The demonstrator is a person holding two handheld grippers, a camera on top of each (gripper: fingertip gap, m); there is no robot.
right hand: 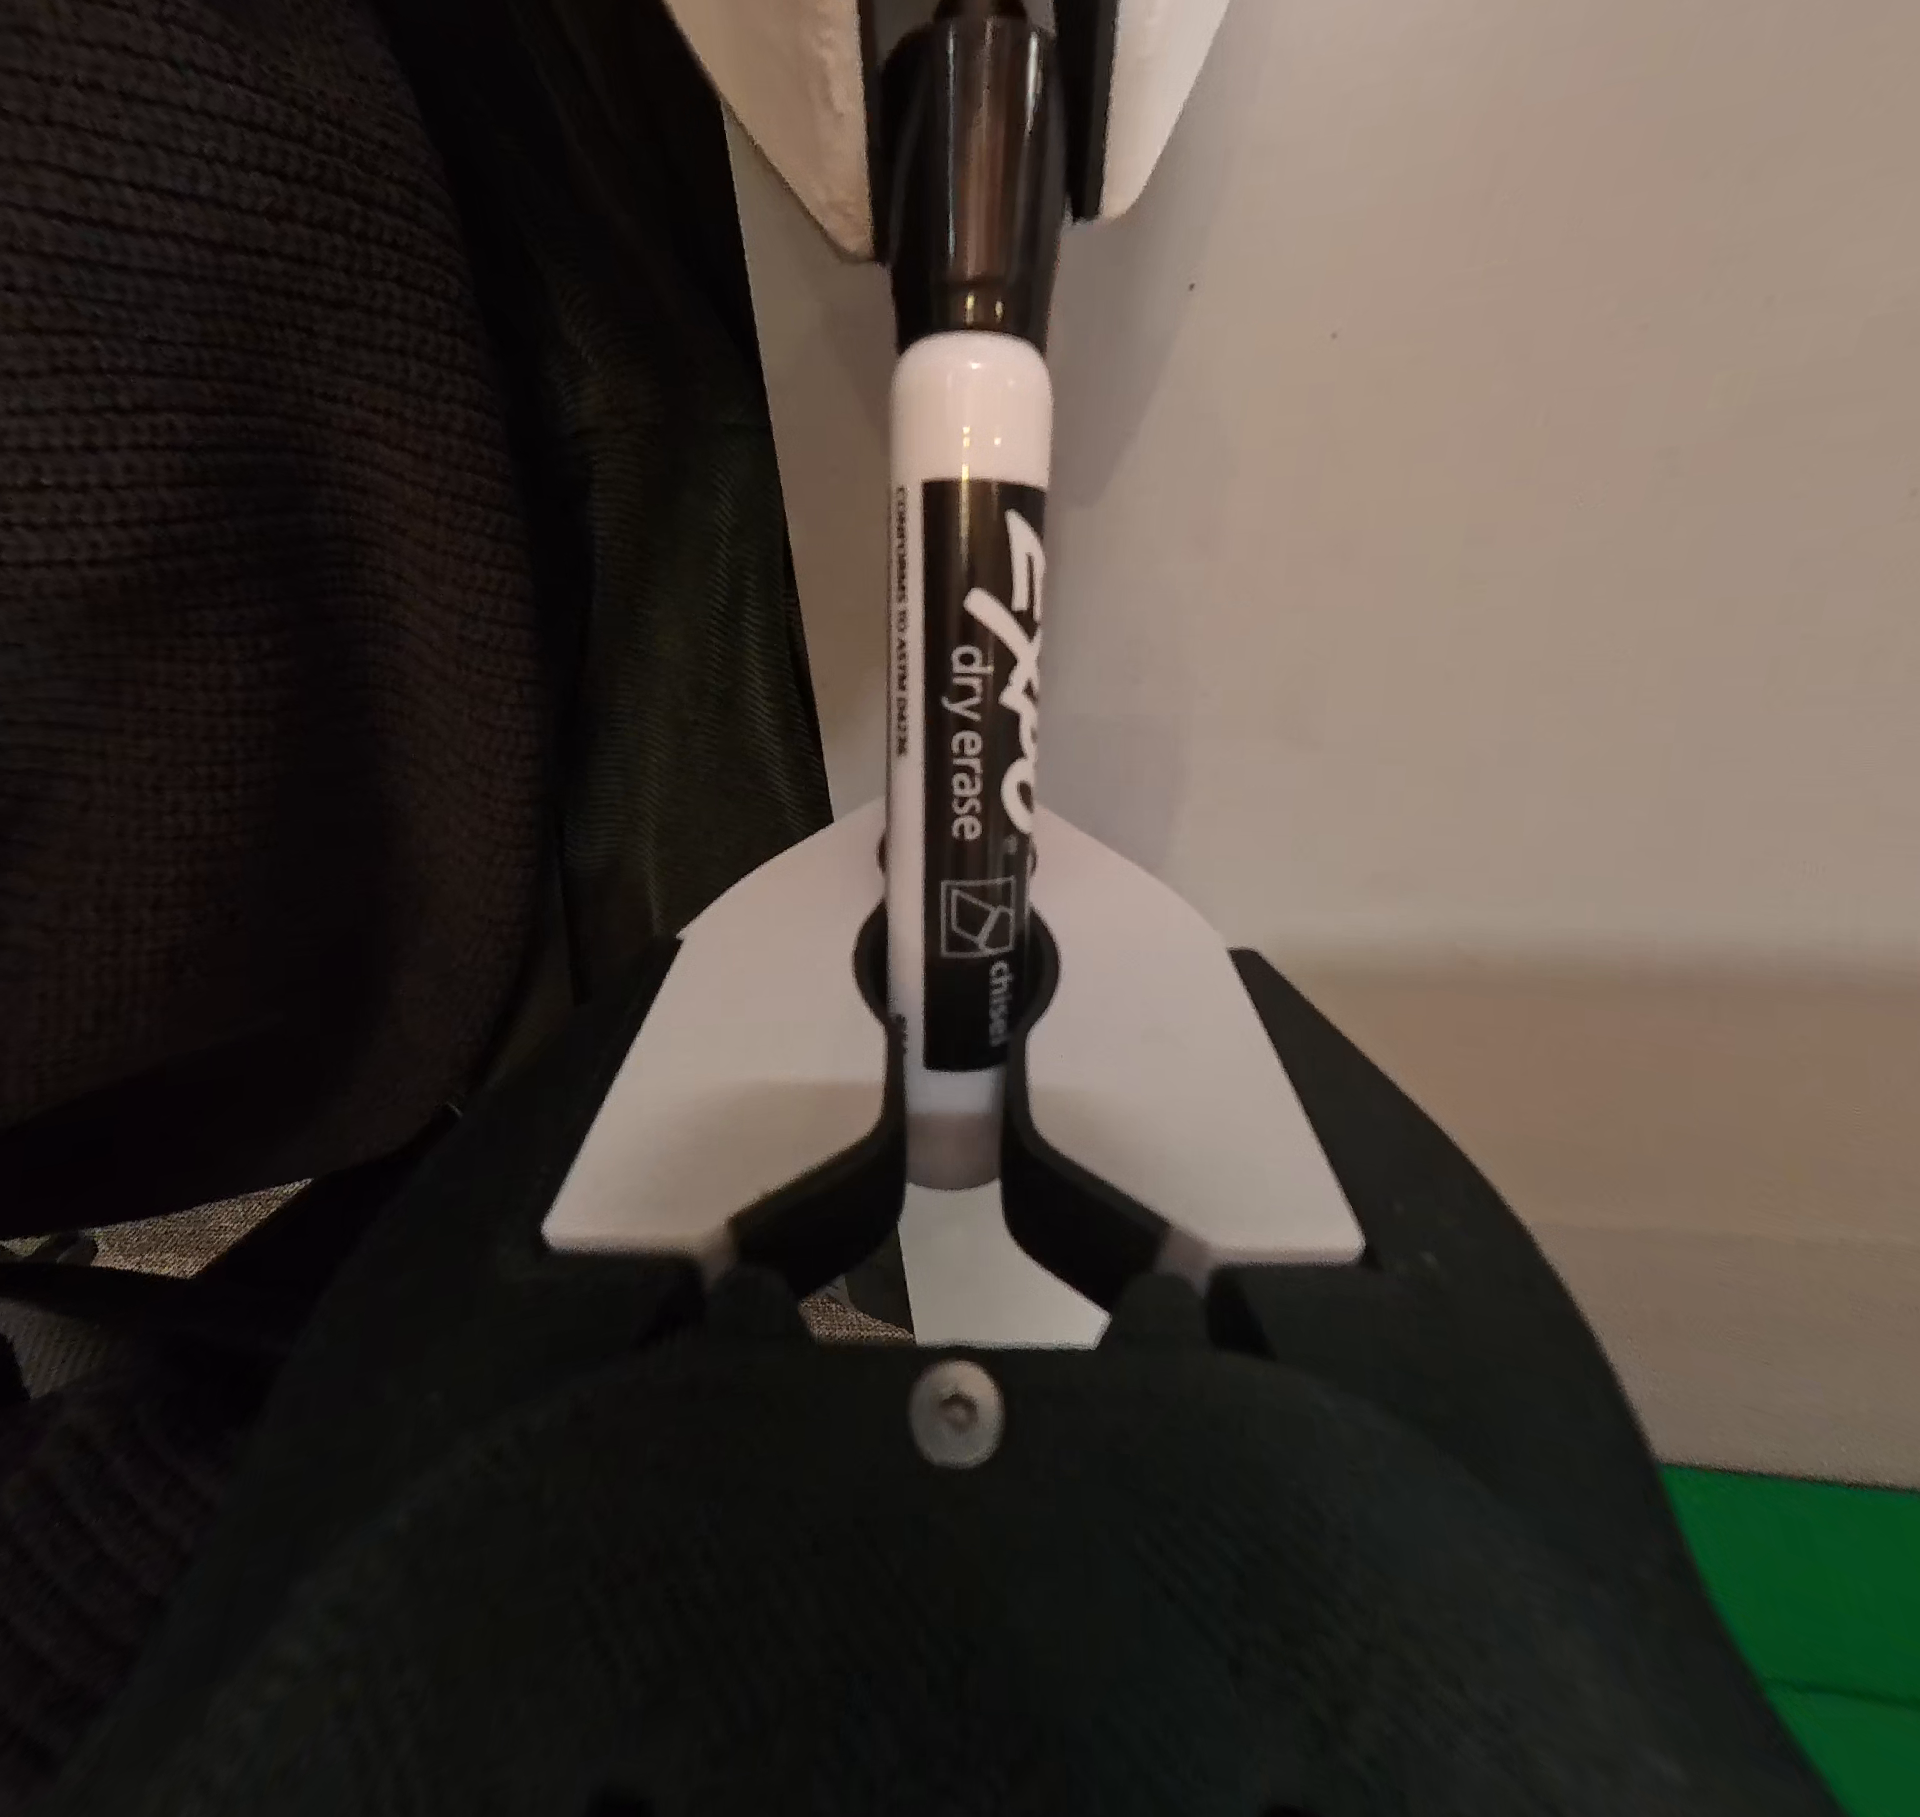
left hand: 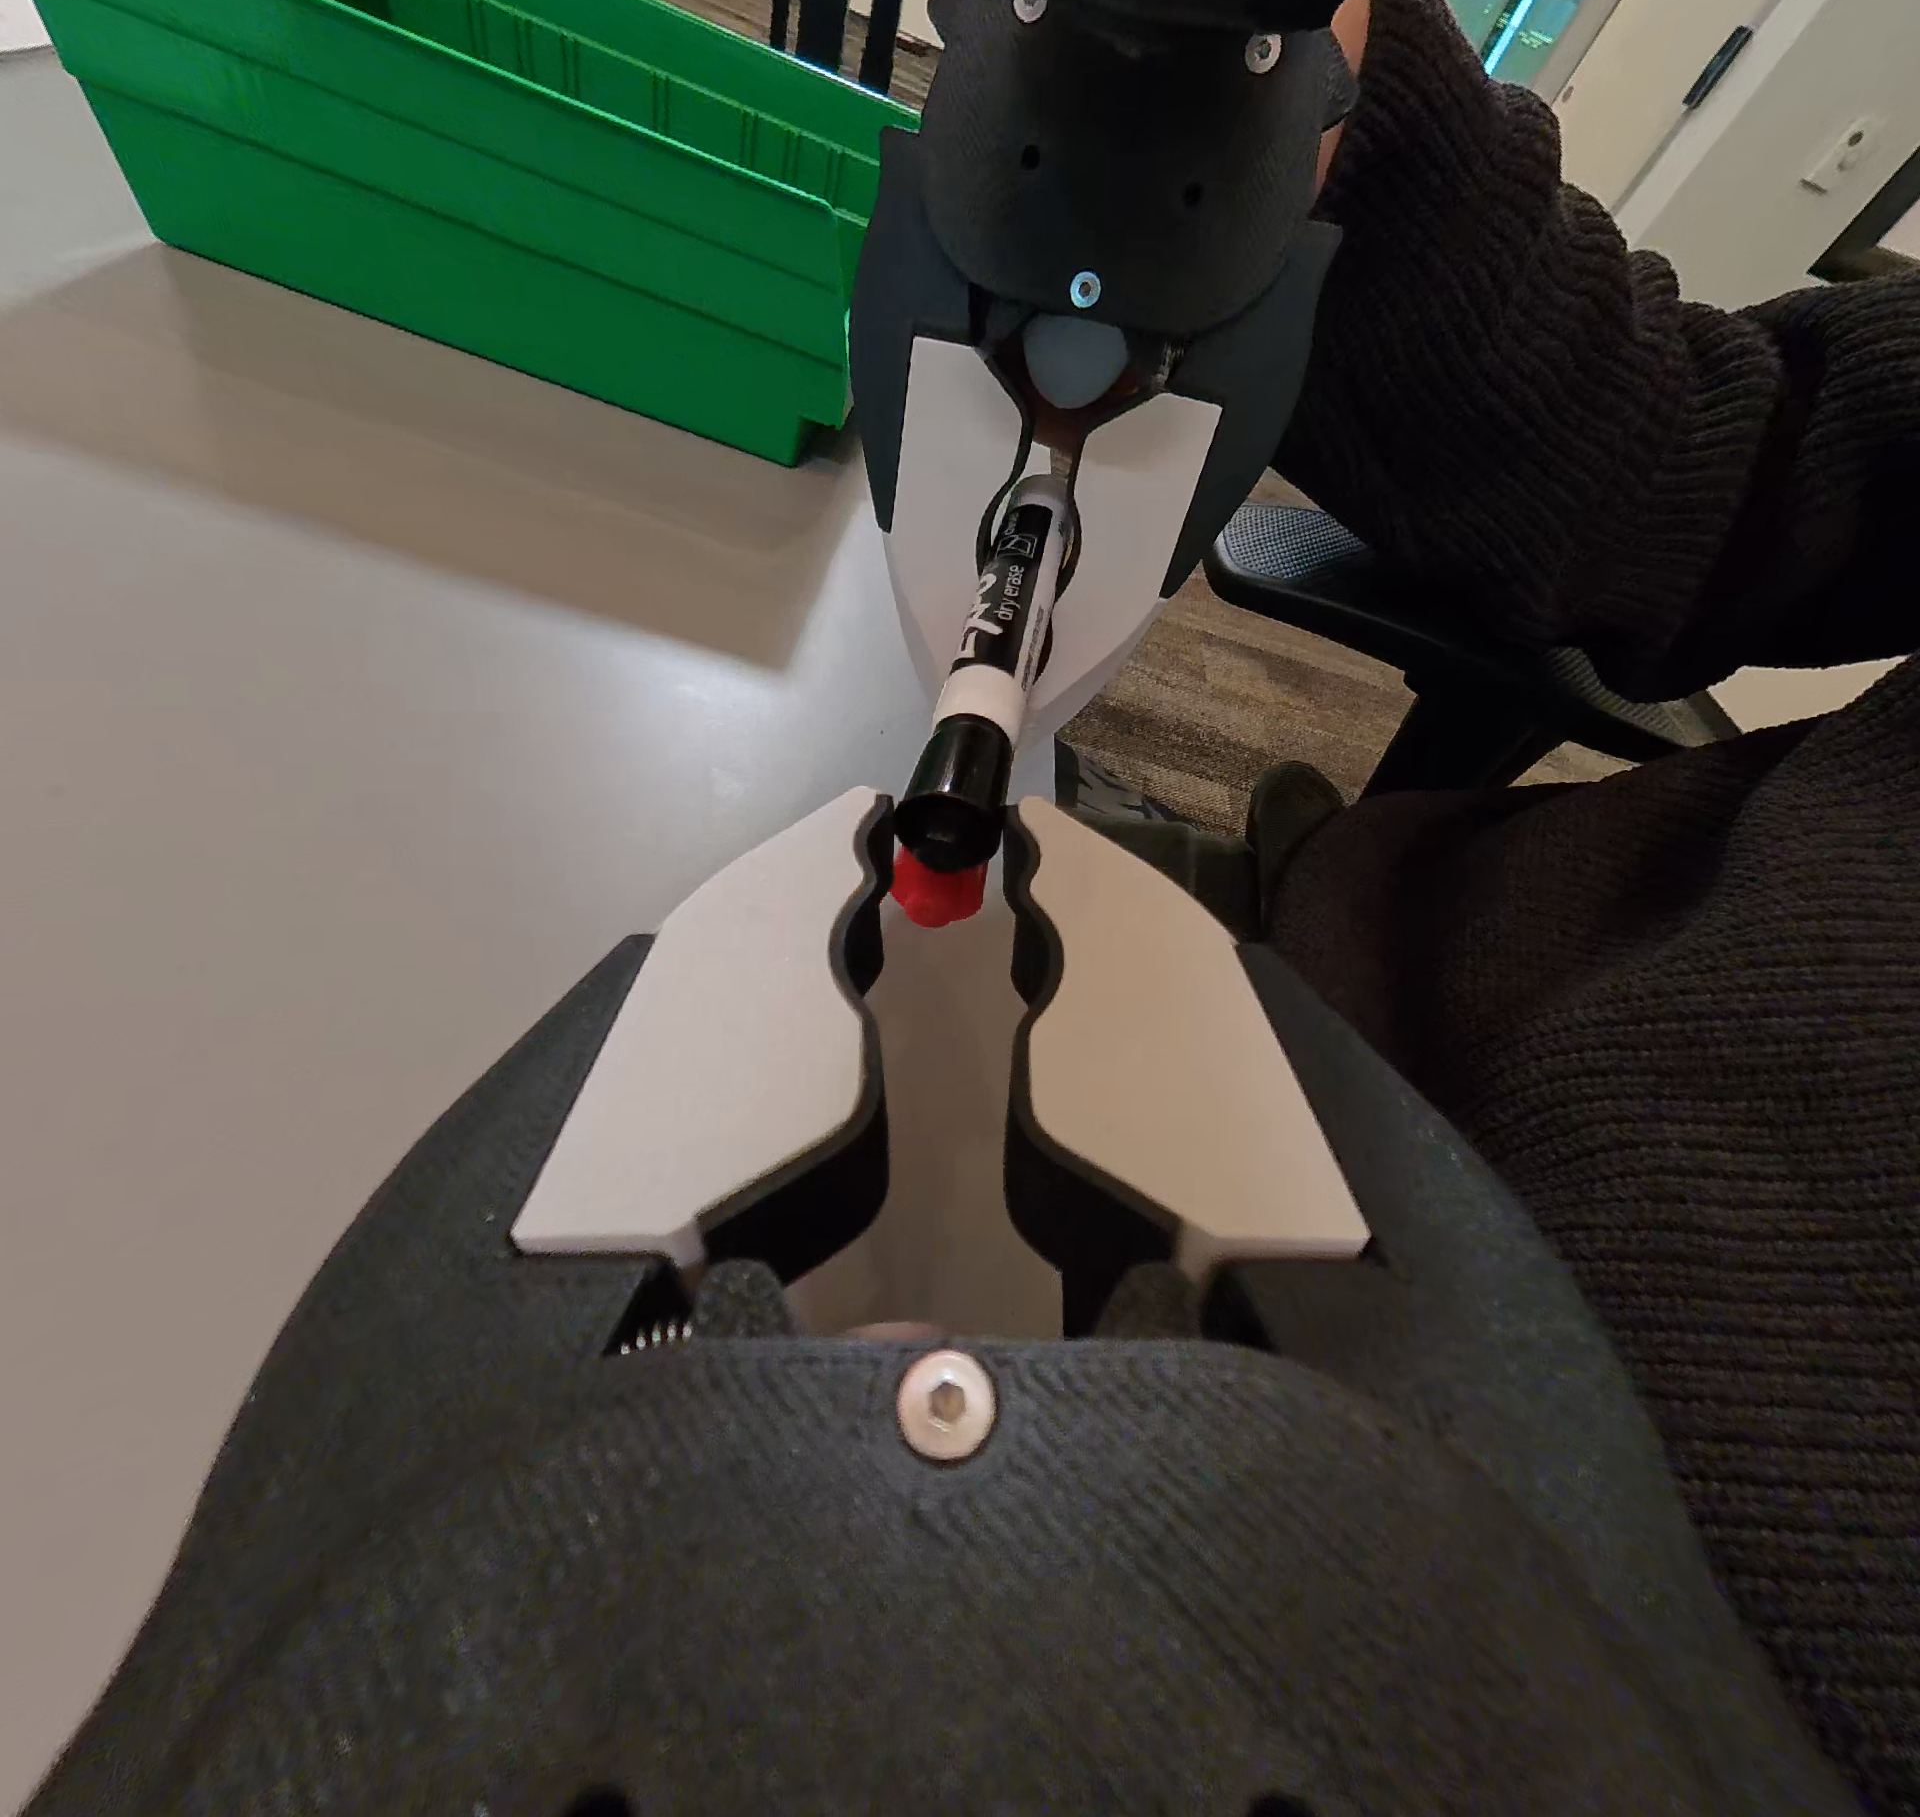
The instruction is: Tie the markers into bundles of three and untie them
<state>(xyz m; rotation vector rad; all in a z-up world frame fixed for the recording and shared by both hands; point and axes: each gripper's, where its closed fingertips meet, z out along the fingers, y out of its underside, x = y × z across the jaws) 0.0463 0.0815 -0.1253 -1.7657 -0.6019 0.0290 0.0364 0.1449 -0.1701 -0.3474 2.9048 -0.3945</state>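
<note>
The right gripper (right hand: 961,946) has its fingers closed on the white barrel of a marker (right hand: 966,624), pinching it near the tail end so that the rest of the marker points straight out toward twelve o'clock in the right wrist view. Gripped this far back, most of the marker is left free for the other tool to reach.

The left gripper (left hand: 945,822) faces it head-on. Its fingers stand a little apart, on either side of the marker's black cap (left hand: 951,785); in the left wrist view a narrow gap shows on both sides, so whether they press the cap cannot be told. A small red piece (left hand: 935,889) sits just under the cap end, between the fingertips.

The marker hangs in the air above the grey surface (left hand: 312,728), near its edge. A green bin (left hand: 468,178) stands on the surface at ten o'clock in the left wrist view, well apart. A dark knitted sleeve (left hand: 1558,365) fills the right side.
</note>
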